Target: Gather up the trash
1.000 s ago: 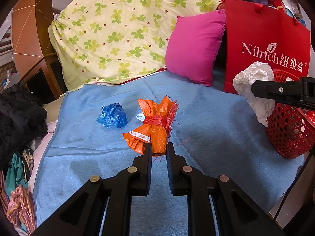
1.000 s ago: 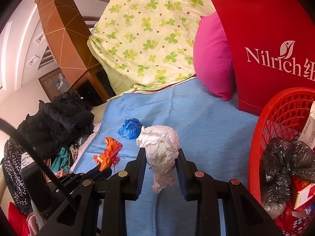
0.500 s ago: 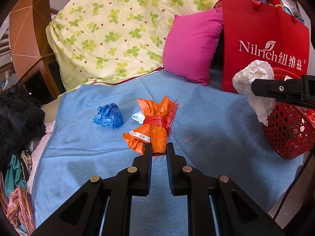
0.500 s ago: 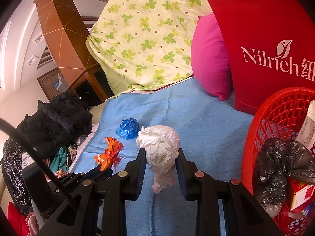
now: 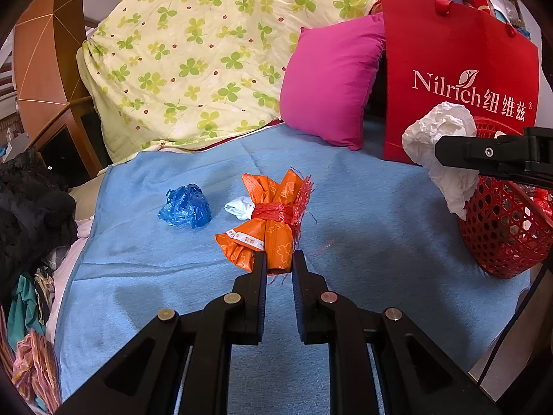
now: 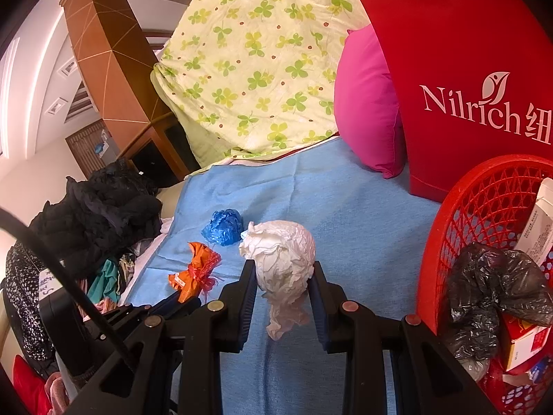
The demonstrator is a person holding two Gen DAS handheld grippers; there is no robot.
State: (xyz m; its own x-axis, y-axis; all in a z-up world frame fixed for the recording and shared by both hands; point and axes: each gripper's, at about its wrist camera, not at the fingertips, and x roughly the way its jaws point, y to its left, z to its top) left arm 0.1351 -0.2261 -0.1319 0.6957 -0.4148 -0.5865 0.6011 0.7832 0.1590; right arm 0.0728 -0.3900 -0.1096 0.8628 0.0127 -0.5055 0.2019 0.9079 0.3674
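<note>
My left gripper (image 5: 279,263) is shut on the near end of an orange wrapper bundle (image 5: 273,221) tied with red netting, over the blue sheet (image 5: 363,214). The bundle also shows in the right wrist view (image 6: 195,273). My right gripper (image 6: 283,273) is shut on a crumpled white paper wad (image 6: 280,256) and holds it above the sheet, just left of the red mesh basket (image 6: 449,242). The wad (image 5: 439,138) and basket (image 5: 501,235) show at right in the left wrist view. A blue plastic wad (image 5: 185,207) and a small white scrap (image 5: 238,207) lie on the sheet.
The basket holds a black bag (image 6: 494,287) and cartons (image 6: 539,224). A red Nilrich bag (image 5: 456,79), a pink pillow (image 5: 328,83) and a clover-print quilt (image 5: 207,52) stand behind. Dark clothes (image 6: 100,214) pile at the bed's left edge.
Both grippers keep their hold. The right gripper with the white wad has moved a little closer to the basket. The left view has shifted slightly.
</note>
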